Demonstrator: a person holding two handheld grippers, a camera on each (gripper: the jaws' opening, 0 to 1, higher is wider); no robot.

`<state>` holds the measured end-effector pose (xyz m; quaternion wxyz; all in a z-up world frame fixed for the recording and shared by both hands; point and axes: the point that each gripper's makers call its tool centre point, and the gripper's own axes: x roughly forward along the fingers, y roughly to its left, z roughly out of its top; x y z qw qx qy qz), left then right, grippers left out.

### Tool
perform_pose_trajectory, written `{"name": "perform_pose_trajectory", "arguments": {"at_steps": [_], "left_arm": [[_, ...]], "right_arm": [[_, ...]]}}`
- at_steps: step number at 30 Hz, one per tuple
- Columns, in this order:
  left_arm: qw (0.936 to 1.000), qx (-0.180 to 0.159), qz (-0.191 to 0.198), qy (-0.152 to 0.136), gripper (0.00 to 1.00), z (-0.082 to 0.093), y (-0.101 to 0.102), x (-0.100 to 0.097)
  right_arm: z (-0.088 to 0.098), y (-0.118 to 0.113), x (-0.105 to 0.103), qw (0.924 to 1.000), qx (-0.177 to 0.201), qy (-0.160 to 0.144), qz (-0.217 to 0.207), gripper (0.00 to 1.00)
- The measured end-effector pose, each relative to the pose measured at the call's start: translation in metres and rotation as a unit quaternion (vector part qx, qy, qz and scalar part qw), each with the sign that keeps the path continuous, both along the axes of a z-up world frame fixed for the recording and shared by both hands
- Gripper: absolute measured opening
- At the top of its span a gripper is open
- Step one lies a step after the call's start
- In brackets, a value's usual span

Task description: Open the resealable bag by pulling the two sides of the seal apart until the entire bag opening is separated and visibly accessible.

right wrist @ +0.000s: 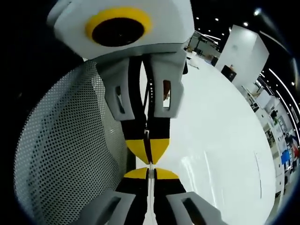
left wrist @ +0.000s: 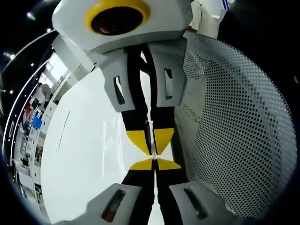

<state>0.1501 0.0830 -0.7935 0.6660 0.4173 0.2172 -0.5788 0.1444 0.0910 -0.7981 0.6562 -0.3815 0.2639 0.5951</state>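
Facing each other: left gripper [left wrist: 154,165] and right gripper [right wrist: 149,172] meet tip to tip, each rising from the bottom of its own view with the other coming down from the top.
Left gripper state: jaws narrow, yellow-tipped pads almost together, pinched on a thin edge of the resealable bag [left wrist: 234,122].
Right gripper state: jaws narrow, likewise closed on a thin edge of the bag; a pale strip runs between its jaws in the right gripper view.
Opposing gripper, left gripper view: right gripper body, grey with black fingers and yellow tips, hangs from the top, tips just above the left gripper's tips.
Opposing gripper, right gripper view: left gripper in the same pose, tips just above the right gripper's tips.
Bag location: held between the two grippers, over the table [left wrist: 93,154]; its white perforated-pattern face spreads to the right in the left gripper view and to the left in the right gripper view.
Seal condition: cannot tell whether parted.
Table: white, glossy.
Background: shelving [left wrist: 28,126] at the room's edge.
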Motion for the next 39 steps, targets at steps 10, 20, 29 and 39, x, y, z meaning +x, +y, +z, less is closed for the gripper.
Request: {"name": "perform_pose_trajectory", "arguments": {"at_steps": [10,20,29,39], "left_arm": [[0.9999,-0.005,0.010,0.007,0.00,-0.001,0.006,-0.002],[0.9991,-0.016,0.036,0.017,0.01,-0.006,0.009,0.000],[0.9989,-0.017,0.043,0.003,0.00,-0.005,0.006,0.002],[0.9998,0.000,0.017,-0.011,0.00,-0.005,0.003,0.000]], "right_arm": [[-0.003,-0.005,-0.001,0.9999,0.001,0.007,-0.009,0.00],[-0.001,0.004,-0.001,0.9999,0.007,0.002,-0.008,0.00],[-0.002,0.005,0.001,0.9999,0.005,0.004,-0.014,0.00],[-0.003,0.010,-0.001,1.0000,0.000,0.001,-0.004,0.00]]}}
